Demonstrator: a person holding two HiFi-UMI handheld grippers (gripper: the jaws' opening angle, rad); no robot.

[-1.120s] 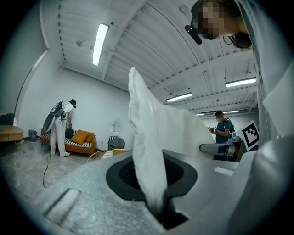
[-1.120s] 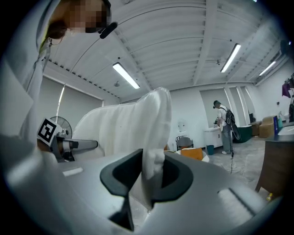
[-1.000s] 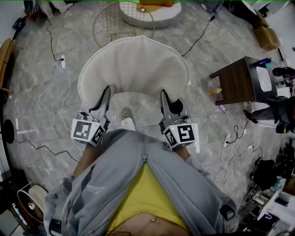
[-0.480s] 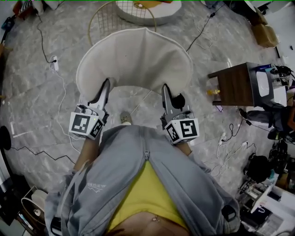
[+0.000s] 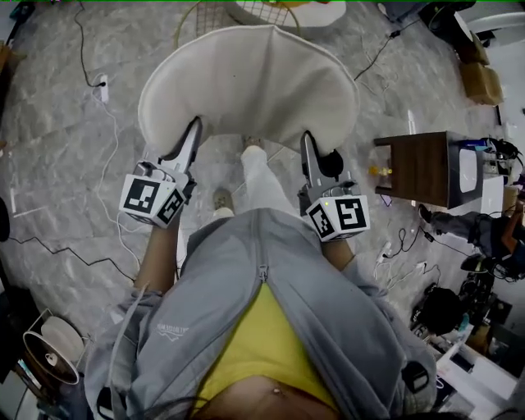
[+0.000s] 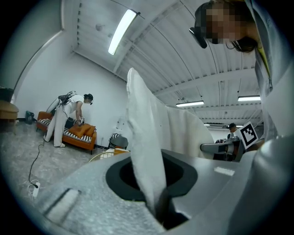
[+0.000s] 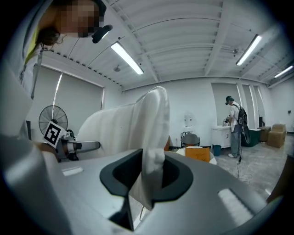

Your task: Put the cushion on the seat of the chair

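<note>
Nearer the wire chair, cushion still in left tongs, right tongs

The person is holding both arms out ahead of the torso, the bare left forearm and right forearm running side by side and well apart. The left gripper, a grey two-jaw tool with a black-and-white marker cube at its rear, is pointing forward, and its jaws are pinching the near left edge of the white, curved, padded fabric cushion. The right gripper, of the same build, is pointing forward alongside it. Its jaws are clamping a fold of that cushion's near right edge.
</note>
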